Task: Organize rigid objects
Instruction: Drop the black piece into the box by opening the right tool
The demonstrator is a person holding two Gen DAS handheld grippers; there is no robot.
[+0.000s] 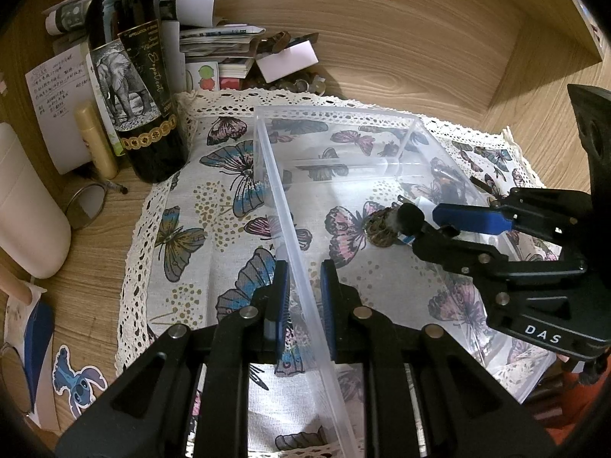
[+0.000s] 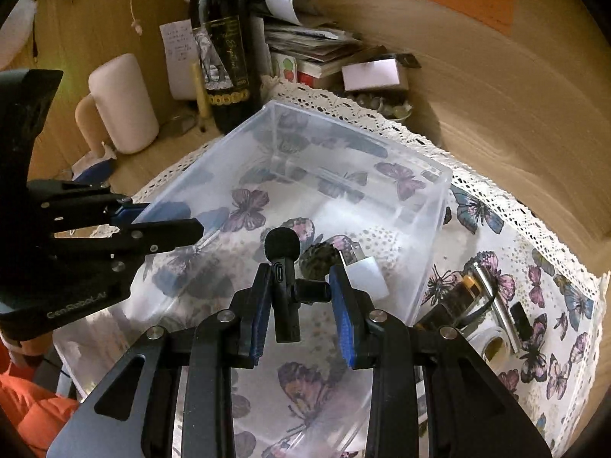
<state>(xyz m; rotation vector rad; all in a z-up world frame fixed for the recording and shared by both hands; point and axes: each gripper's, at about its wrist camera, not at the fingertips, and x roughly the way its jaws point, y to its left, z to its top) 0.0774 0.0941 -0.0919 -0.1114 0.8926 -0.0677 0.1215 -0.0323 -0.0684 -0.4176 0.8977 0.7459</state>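
Observation:
A clear plastic bin (image 1: 343, 175) stands on a butterfly-print cloth (image 1: 191, 229). My left gripper (image 1: 303, 286) straddles the bin's left wall with a small gap each side; it also shows in the right wrist view (image 2: 168, 221). My right gripper (image 2: 299, 278) is over the bin's inside, holding a small black clip-on microphone (image 2: 283, 267) with a foam head by its clip; from the left wrist view it reaches in from the right (image 1: 424, 221). A dark knobbly ball (image 2: 319, 257) and a small translucent white piece (image 2: 368, 273) lie in the bin.
A dark wine bottle (image 1: 130, 76), a gold tube (image 1: 97, 141), a white cylinder (image 1: 26, 206), paper stacks (image 1: 214, 38) and a round mirror (image 1: 84, 206) crowd the back left. Right of the bin lie a metal pen (image 2: 492, 301), tape roll (image 2: 494, 345) and small dark items. Wooden walls close in behind.

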